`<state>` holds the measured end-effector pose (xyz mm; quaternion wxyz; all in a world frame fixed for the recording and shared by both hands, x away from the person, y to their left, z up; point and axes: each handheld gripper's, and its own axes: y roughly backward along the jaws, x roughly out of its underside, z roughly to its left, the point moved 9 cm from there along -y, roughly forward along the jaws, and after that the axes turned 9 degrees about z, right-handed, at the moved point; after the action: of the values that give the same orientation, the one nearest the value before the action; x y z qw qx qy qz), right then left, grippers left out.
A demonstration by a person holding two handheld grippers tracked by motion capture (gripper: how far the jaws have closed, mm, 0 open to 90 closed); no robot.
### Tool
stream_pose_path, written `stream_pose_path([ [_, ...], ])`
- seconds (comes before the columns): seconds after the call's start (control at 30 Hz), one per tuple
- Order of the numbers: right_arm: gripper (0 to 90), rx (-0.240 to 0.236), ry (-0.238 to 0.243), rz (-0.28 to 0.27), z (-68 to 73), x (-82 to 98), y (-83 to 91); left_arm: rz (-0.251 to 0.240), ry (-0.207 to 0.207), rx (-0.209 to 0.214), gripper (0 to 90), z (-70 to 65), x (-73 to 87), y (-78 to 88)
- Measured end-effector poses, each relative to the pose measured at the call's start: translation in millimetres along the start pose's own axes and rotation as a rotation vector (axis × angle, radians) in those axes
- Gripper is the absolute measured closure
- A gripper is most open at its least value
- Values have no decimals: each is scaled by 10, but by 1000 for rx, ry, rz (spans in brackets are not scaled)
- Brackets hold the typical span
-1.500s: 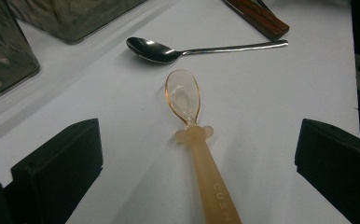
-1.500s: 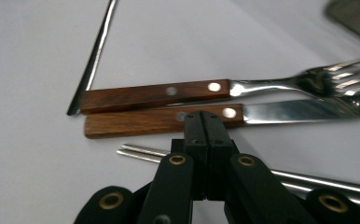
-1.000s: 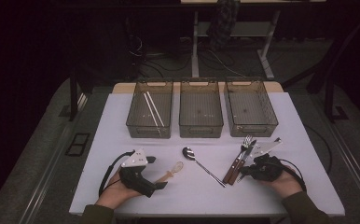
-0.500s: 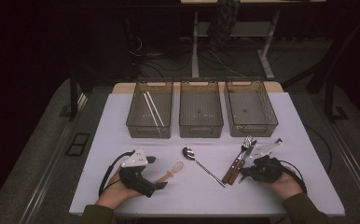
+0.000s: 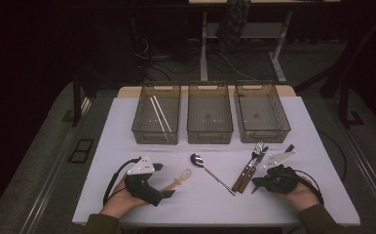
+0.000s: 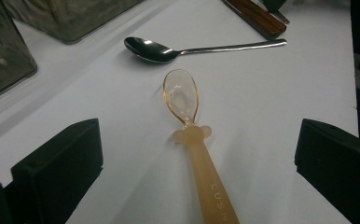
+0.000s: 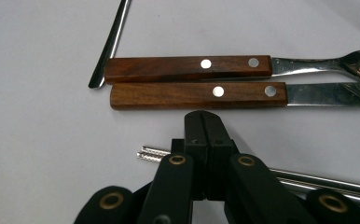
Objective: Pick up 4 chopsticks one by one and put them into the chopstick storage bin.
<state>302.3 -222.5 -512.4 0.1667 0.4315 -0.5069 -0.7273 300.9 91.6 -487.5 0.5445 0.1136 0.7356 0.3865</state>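
My left gripper [image 5: 162,180] rests on the white table near its front left and is open. Its two jaws stand wide apart on either side of the handle of a translucent peach plastic spoon [image 6: 180,95], without touching it. That plastic spoon [image 5: 178,179] lies with its bowl pointing away. At the front right, my right gripper [image 5: 255,184] is shut, its jaws pressed together [image 7: 208,122] with nothing between them. A pair of thin metal chopsticks [image 7: 154,154] lies on the table beneath it.
A steel spoon [image 5: 210,171] lies mid-table. A wooden-handled fork [image 7: 187,67] and knife [image 7: 197,95] lie side by side just beyond my right gripper. Three clear bins stand at the back; the left bin [image 5: 142,129] holds pale chopsticks [image 5: 159,114].
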Motion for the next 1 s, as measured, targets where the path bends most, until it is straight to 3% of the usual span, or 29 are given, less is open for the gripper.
stream_pose_path([
  [0.57,897,6,3,11,32,107,58,0,1,1,0,-2,-1,-3],
  [1.0,897,10,-17,7,34,298,175,6,1,1,0,-5,4,-13],
])
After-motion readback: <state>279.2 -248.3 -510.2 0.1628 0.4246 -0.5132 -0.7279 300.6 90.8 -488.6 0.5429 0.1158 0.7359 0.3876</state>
